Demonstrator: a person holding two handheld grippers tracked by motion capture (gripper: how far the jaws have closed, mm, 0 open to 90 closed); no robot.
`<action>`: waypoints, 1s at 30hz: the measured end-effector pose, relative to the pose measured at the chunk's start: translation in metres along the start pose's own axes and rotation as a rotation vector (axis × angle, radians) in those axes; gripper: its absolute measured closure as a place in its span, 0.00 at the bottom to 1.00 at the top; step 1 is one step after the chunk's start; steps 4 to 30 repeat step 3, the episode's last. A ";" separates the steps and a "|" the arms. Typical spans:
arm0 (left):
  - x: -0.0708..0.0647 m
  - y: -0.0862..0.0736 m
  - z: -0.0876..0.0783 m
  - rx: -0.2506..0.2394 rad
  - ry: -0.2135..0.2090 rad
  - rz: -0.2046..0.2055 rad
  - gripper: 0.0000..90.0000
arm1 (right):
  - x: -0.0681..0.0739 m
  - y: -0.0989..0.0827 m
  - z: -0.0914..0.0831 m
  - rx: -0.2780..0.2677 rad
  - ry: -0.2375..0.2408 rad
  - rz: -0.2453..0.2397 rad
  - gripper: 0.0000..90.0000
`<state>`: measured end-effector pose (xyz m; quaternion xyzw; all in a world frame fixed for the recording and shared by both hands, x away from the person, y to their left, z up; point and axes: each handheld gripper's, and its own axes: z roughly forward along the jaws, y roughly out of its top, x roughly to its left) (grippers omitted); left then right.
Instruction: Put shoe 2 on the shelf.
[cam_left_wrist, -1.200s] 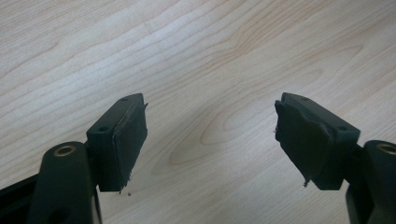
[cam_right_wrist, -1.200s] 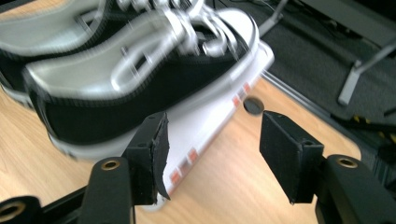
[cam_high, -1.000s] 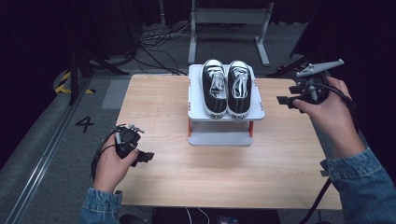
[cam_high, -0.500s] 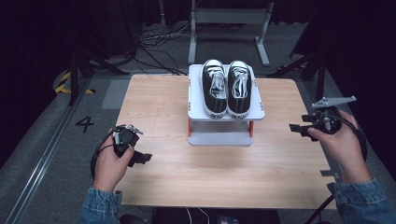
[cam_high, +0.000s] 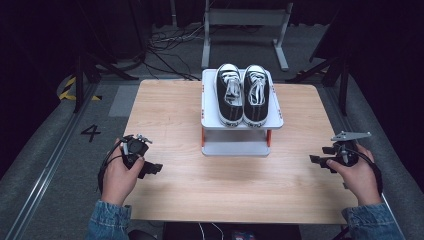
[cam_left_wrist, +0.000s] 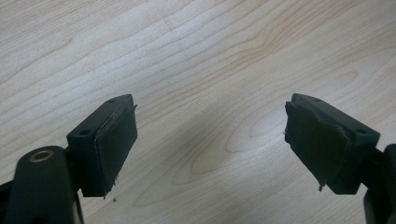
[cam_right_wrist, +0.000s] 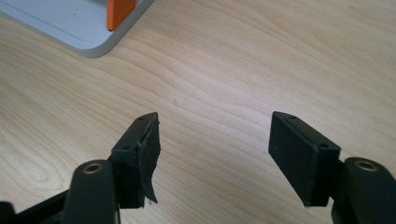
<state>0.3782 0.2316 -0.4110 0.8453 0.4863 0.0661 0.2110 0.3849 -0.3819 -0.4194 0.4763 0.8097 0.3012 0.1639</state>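
Right gripper (cam_high: 320, 161) now lower right of frame, down from beside the shoes (cam_high: 241, 95), jaws spread wide, empty. Left gripper (cam_high: 150, 167) unmoved at lower left, spread, empty.

Three cams: one overhead, one riding each gripper

The high view looks forward and down over the whole desk (cam_high: 210, 185) from the person's side. Both gripper views sit close above the wood, looking along their own jaws; the right one shares the shoe rack's (cam_right_wrist: 70, 28) base corner with the high view.
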 end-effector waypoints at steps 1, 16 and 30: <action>0.000 0.000 0.000 0.000 0.000 0.000 0.20 | 0.000 0.000 0.000 0.000 0.000 0.000 0.39; 0.001 0.000 0.002 0.000 0.004 -0.005 0.20 | -0.004 -0.008 0.008 -0.042 0.013 0.018 0.40; 0.001 0.000 0.002 0.000 0.004 -0.005 0.20 | -0.004 -0.008 0.008 -0.042 0.013 0.018 0.40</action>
